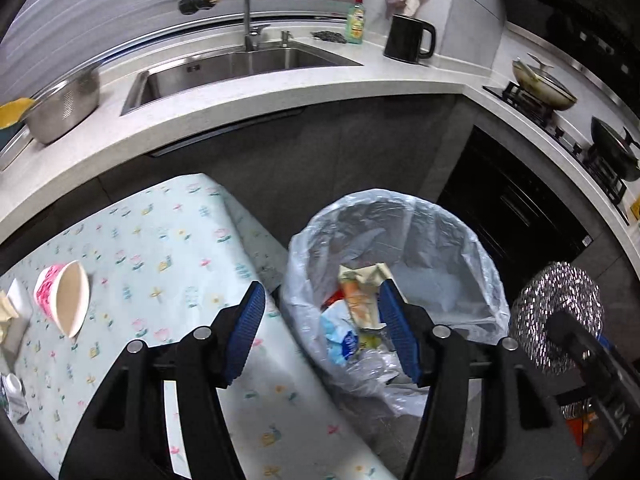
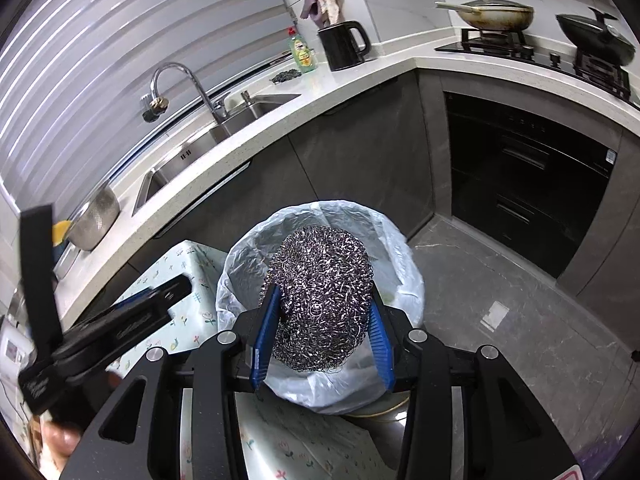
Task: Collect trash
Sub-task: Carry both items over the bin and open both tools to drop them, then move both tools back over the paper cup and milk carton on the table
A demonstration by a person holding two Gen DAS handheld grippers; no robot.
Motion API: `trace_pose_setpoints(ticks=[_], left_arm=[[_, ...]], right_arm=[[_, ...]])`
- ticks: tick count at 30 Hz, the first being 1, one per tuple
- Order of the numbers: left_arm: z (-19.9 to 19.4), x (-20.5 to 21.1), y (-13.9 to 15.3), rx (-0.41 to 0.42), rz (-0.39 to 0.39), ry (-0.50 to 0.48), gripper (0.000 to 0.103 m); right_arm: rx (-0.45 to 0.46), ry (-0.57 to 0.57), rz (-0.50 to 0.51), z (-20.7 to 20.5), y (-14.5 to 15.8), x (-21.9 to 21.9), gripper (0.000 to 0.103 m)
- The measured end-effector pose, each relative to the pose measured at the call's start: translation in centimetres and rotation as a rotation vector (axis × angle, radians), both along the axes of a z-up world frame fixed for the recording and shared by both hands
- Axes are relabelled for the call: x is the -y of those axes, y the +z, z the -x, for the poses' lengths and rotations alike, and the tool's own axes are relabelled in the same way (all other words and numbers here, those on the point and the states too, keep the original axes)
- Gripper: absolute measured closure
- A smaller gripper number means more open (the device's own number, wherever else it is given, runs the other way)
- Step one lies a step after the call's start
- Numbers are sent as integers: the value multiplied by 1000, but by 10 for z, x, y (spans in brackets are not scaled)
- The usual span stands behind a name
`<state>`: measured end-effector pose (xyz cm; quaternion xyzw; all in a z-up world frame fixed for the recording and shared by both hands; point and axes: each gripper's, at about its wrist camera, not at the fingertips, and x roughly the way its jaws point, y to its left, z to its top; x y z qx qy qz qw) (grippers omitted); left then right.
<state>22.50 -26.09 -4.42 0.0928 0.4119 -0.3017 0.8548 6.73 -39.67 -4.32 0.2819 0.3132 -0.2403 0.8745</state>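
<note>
A bin lined with a clear plastic bag [image 1: 400, 216] stands on the floor beside a table with a floral cloth [image 1: 160, 240]. Wrappers and crumpled packets [image 1: 356, 312] lie inside it. My left gripper [image 1: 320, 286] hangs open over the bin's near left rim, with nothing pressed between its blue pads. My right gripper [image 2: 324, 292] is shut on a steel wool scourer [image 2: 320, 296], held above the bin's mouth [image 2: 400, 248]. In the left wrist view the scourer [image 1: 560, 292] shows at the right. A pink paper cup [image 1: 60, 300] lies on its side on the table.
White scraps and small packets [image 1: 12, 320] lie at the table's left edge. Behind runs a white counter [image 1: 280, 92] with a steel sink [image 1: 240, 64], a colander [image 1: 64, 108], dish soap [image 1: 355, 20] and a black kettle [image 1: 408, 38]. Pans sit on the hob [image 2: 520, 44]; grey floor [image 2: 500, 300] lies right of the bin.
</note>
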Motion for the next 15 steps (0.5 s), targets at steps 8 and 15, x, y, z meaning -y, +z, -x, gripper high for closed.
trace_pose_setpoints(ticks=[8,15], left_arm=[[-18,-40,-2,11,-2,81,45],[-25,-67,0,30,1,119,45]], right_arm=[[-28,32,18,-43,-9,-8,60],[-12,38,33,-58,0,-18,49]])
